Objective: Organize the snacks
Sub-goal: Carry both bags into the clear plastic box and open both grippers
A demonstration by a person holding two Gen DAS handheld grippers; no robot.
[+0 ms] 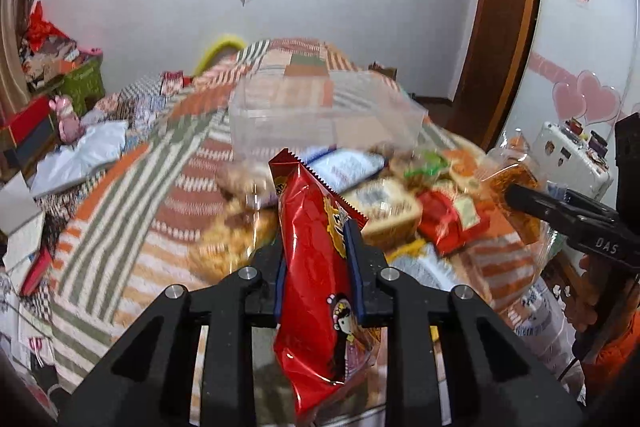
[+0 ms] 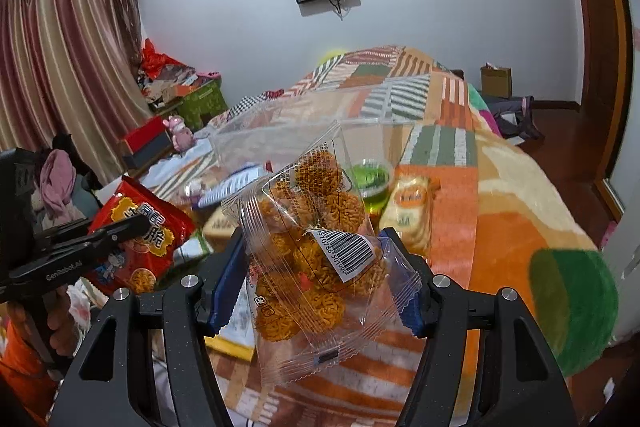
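Observation:
My left gripper (image 1: 318, 247) is shut on a red snack bag (image 1: 320, 291) and holds it above the bed. It also shows in the right wrist view (image 2: 136, 243). My right gripper (image 2: 312, 263) is shut on a clear bag of orange noodle snacks (image 2: 316, 247), also lifted; this bag shows in the left wrist view (image 1: 516, 195) at the right. A clear plastic bin (image 1: 320, 111) stands on the patchwork blanket (image 1: 132, 187) behind a pile of loose snacks (image 1: 400, 195). In the right wrist view the bin (image 2: 280, 123) lies just beyond the held bag.
A green jelly cup (image 2: 372, 183) and a pale cracker pack (image 2: 412, 215) lie on the blanket. Boxes and clutter (image 1: 48, 87) stand left of the bed. A white suitcase (image 1: 572, 155) stands at the right. A brown door (image 1: 504, 27) is beyond the bed.

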